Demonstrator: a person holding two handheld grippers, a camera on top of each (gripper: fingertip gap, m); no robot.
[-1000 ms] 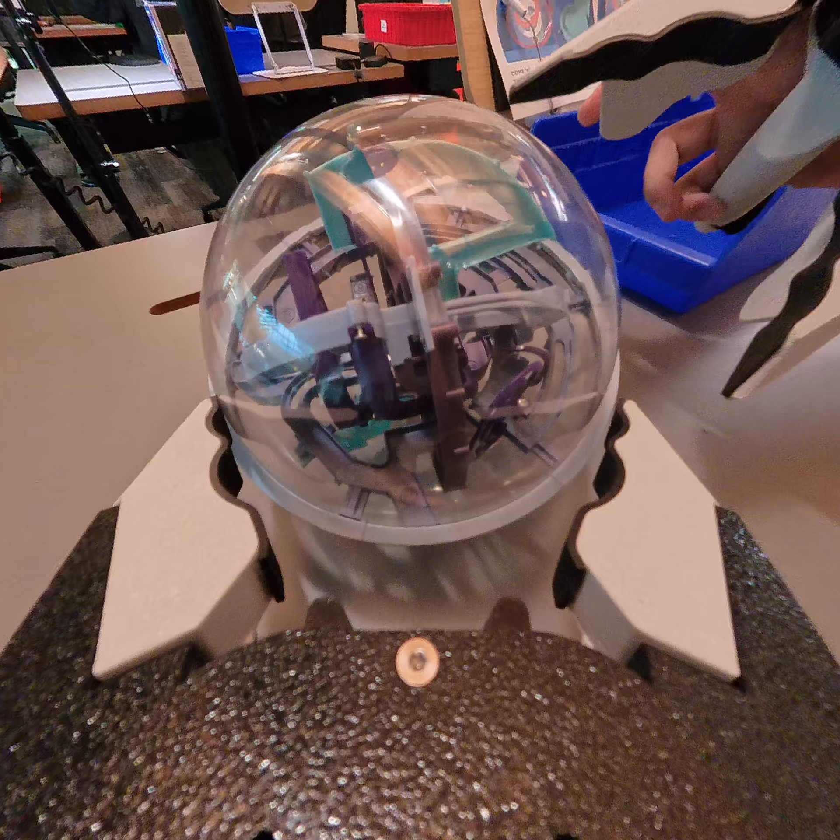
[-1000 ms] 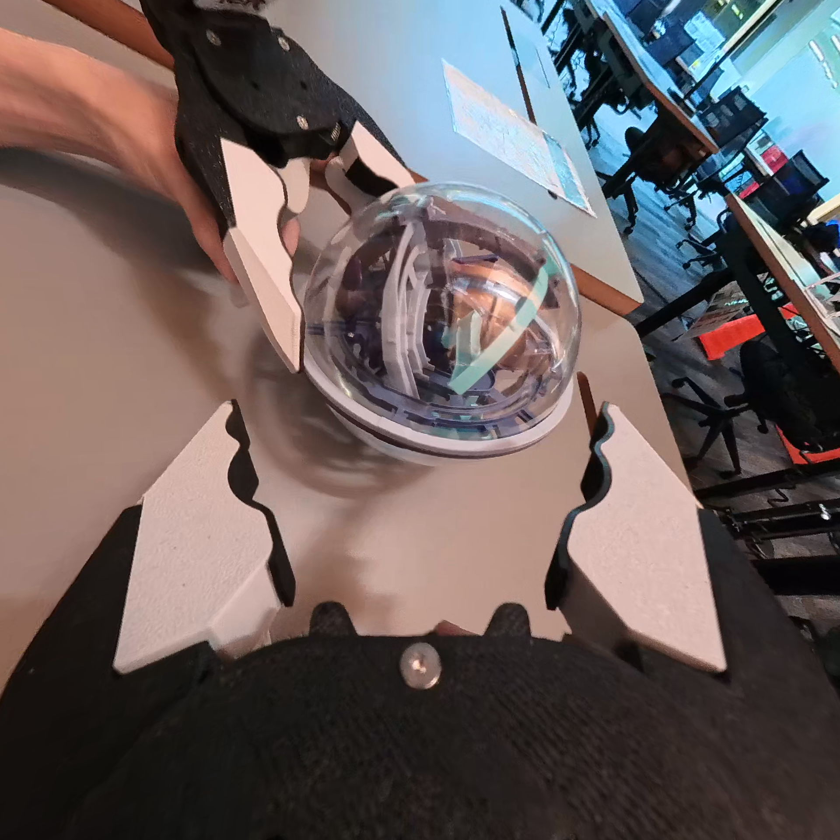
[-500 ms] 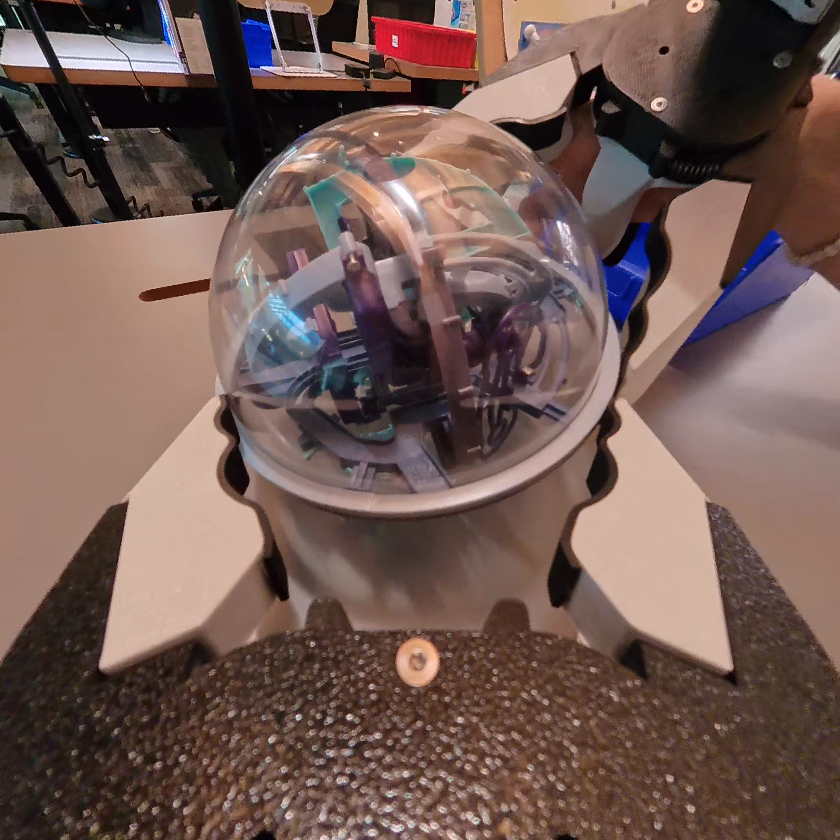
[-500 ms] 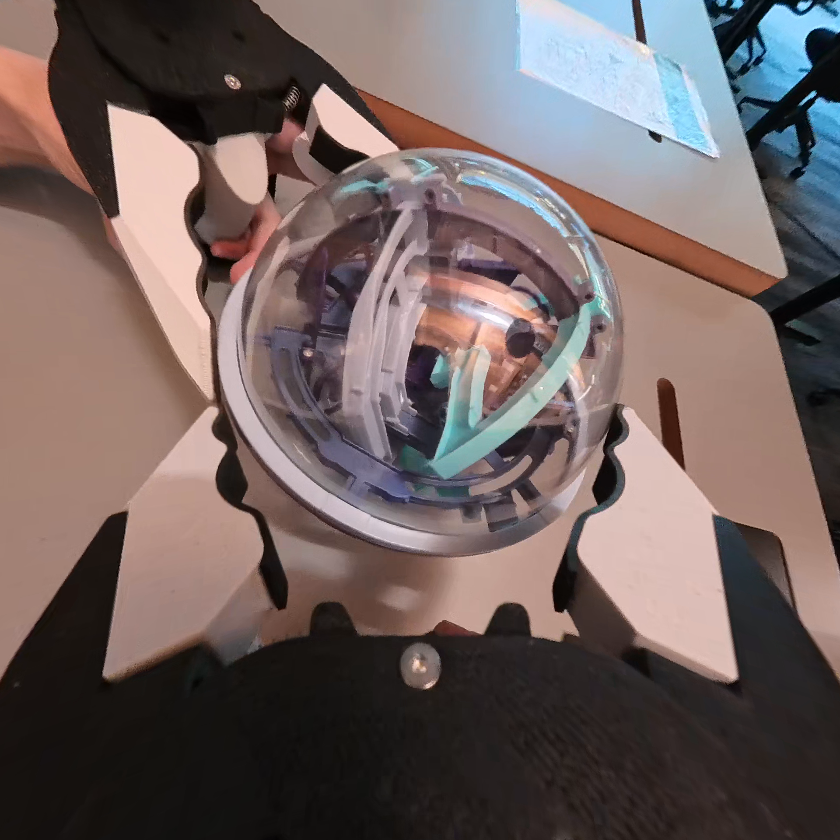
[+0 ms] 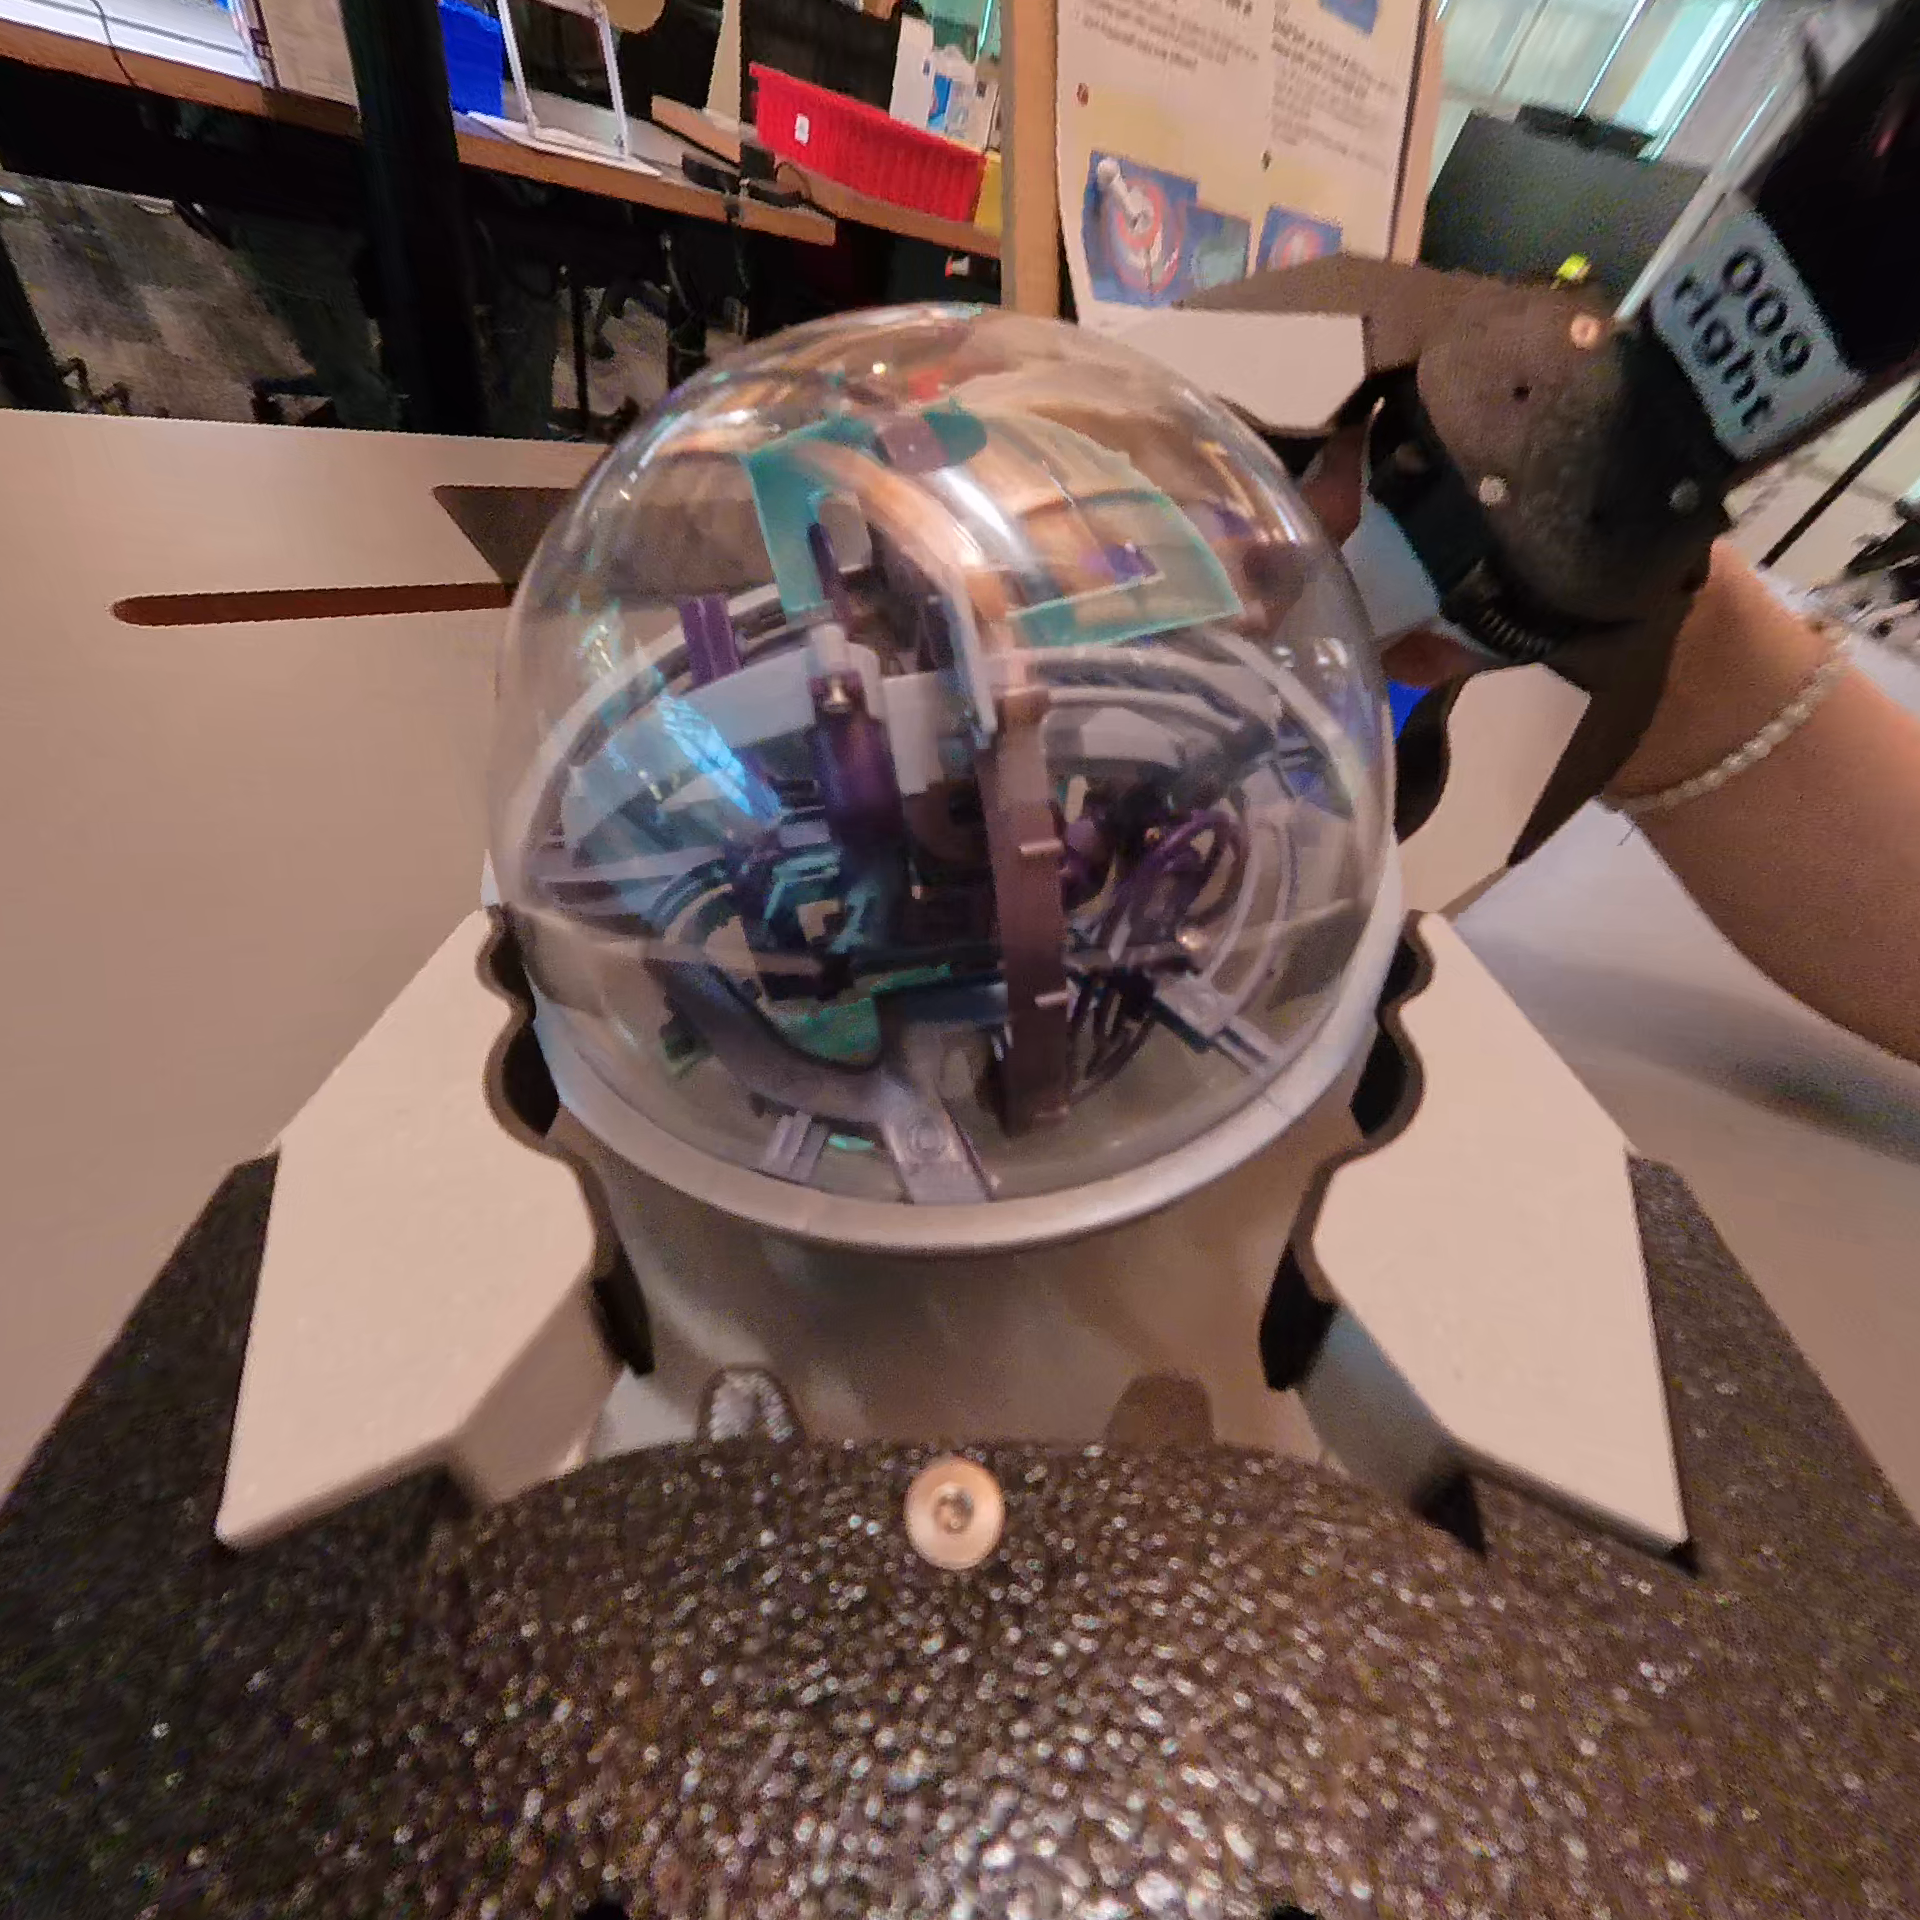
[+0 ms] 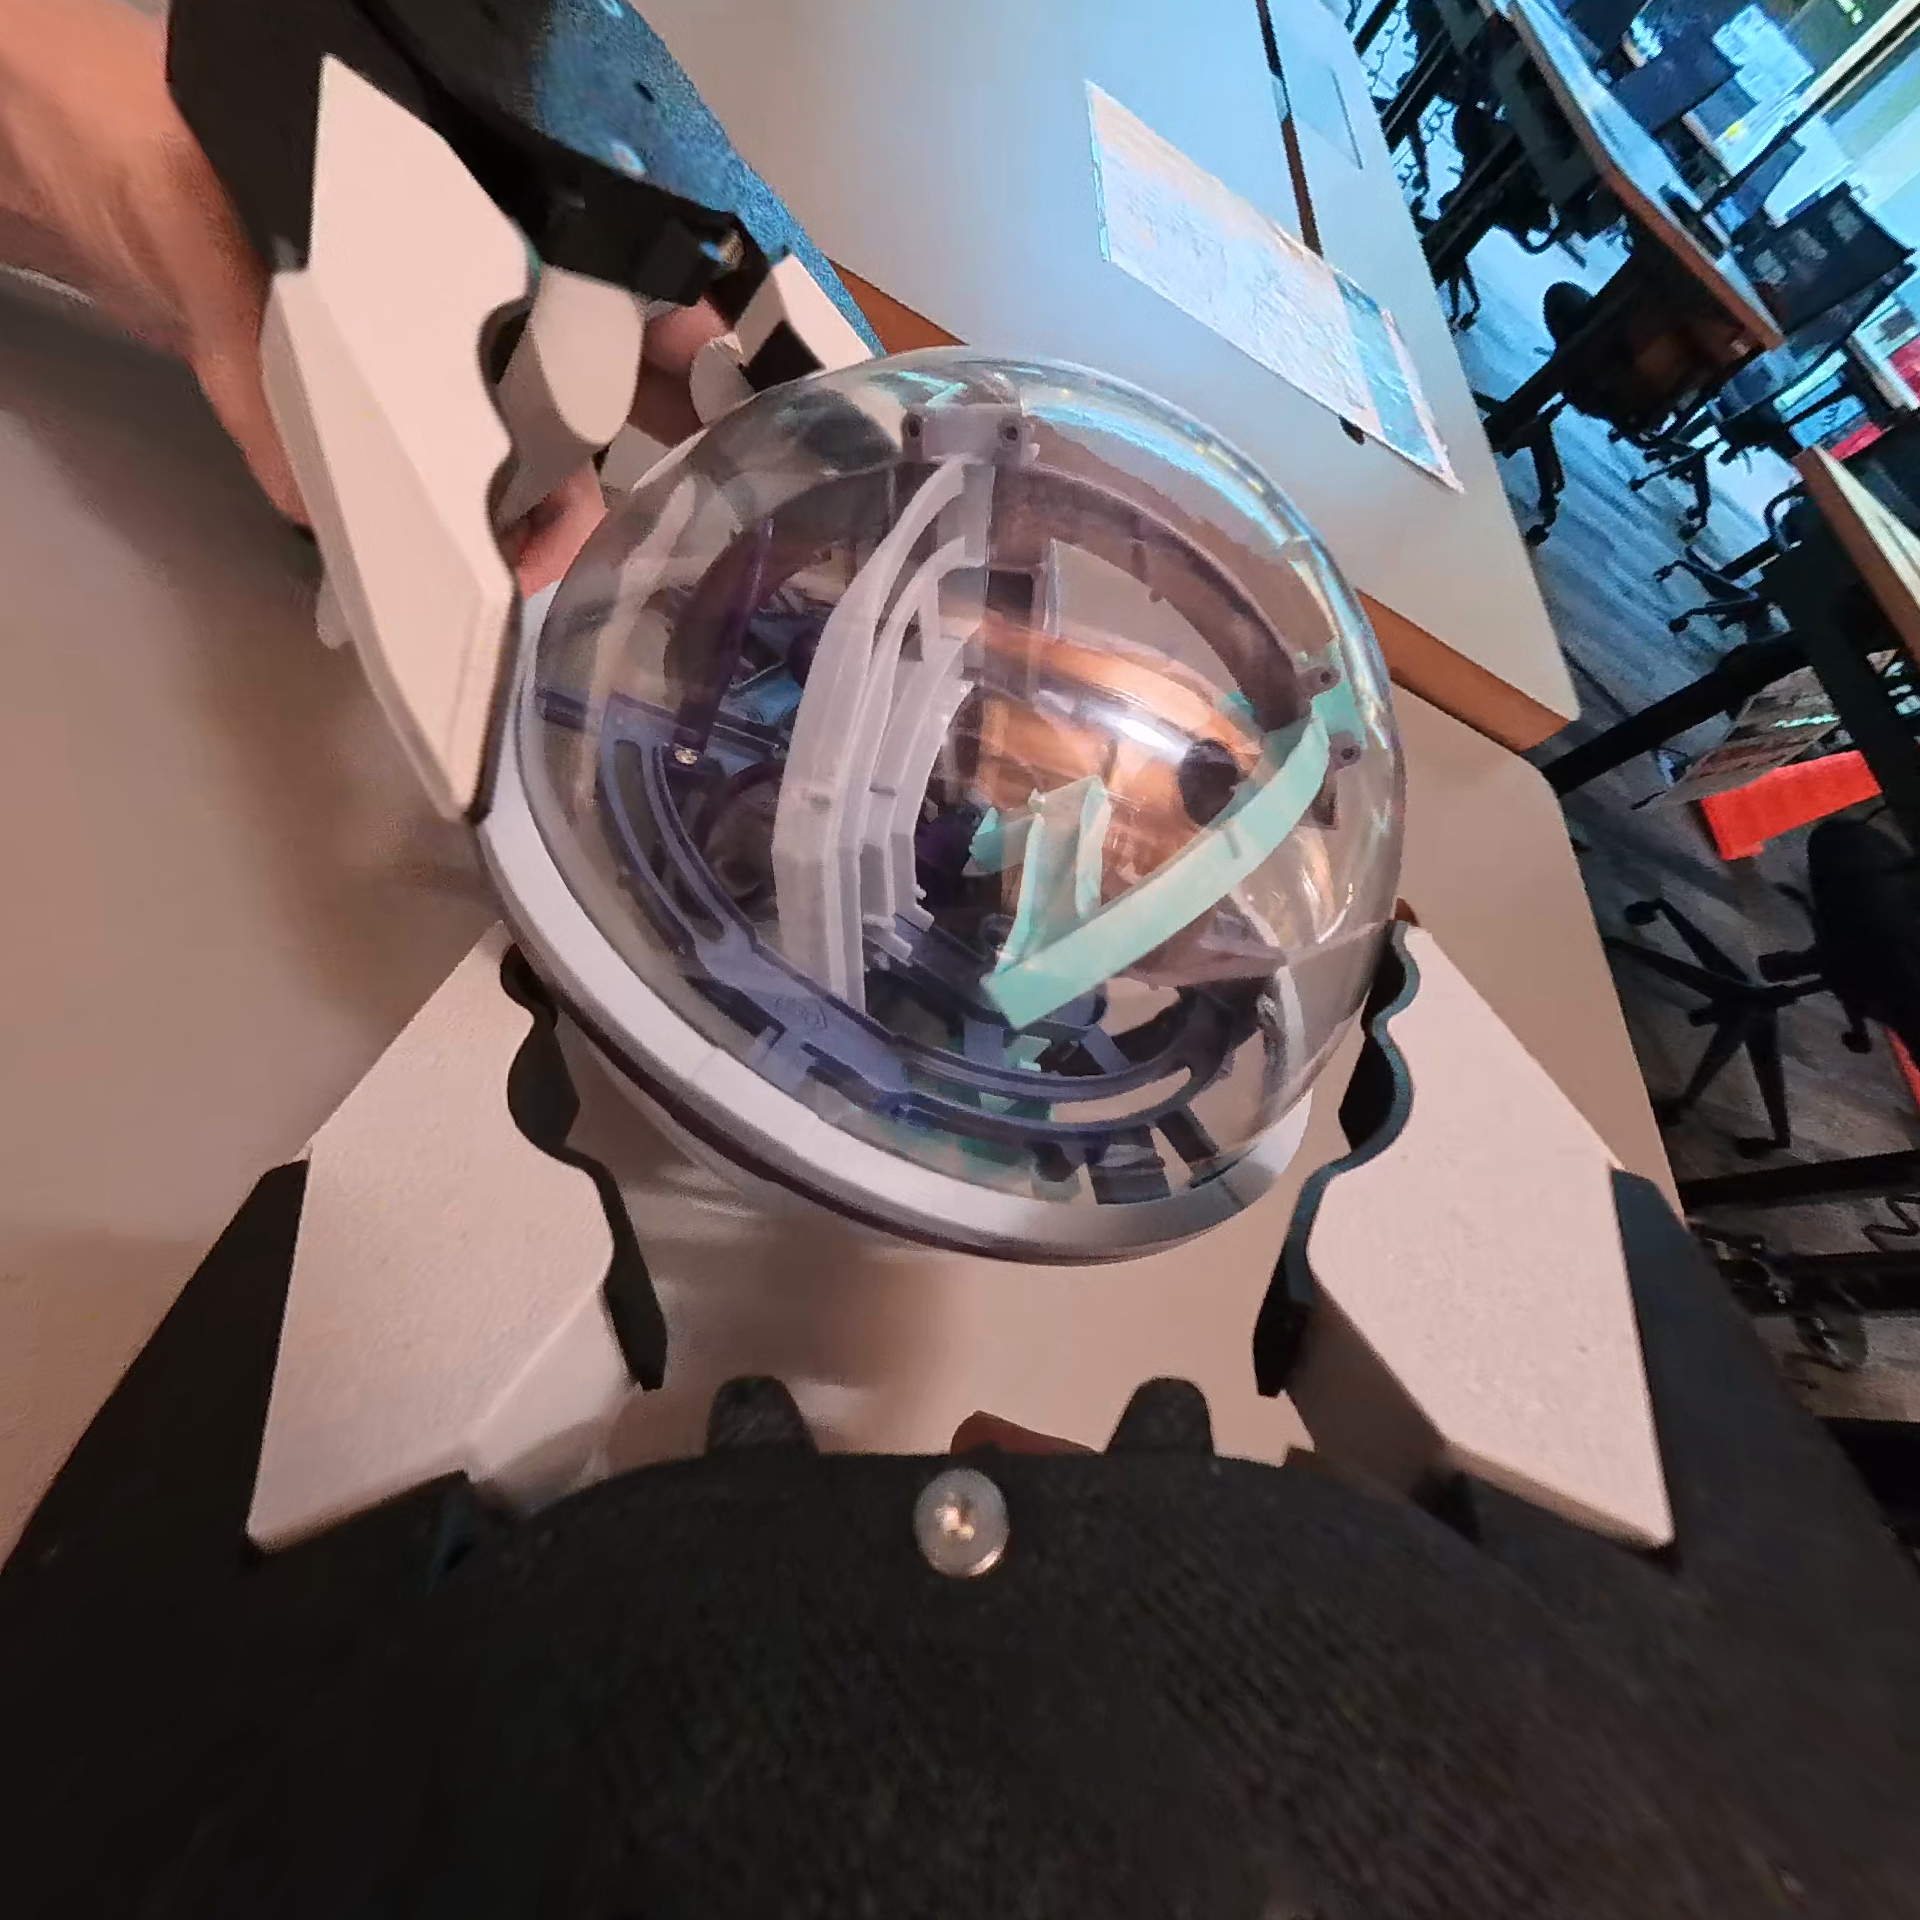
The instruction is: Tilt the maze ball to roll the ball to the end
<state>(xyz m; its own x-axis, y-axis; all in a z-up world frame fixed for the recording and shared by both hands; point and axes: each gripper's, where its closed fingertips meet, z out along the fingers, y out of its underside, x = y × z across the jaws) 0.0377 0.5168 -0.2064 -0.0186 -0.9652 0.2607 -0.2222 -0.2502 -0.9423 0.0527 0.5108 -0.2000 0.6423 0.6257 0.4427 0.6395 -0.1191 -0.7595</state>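
The maze ball (image 5: pixel 940 769) is clamped between the spread jaws of the left gripper (image 5: pixel 951 997) and right gripper (image 6: pixel 956 1029), above the tabletop (image 5: pixel 208 790).

Both cams sit right behind their own fingers, super close to the maze ball (image 5: pixel 935 748). The left one looks level across the counter (image 5: pixel 208 779) toward the shelves. The right one tilts down from the opposite side toward the office chairs. Both share the ball (image 6: pixel 935 790) and each other's claw.
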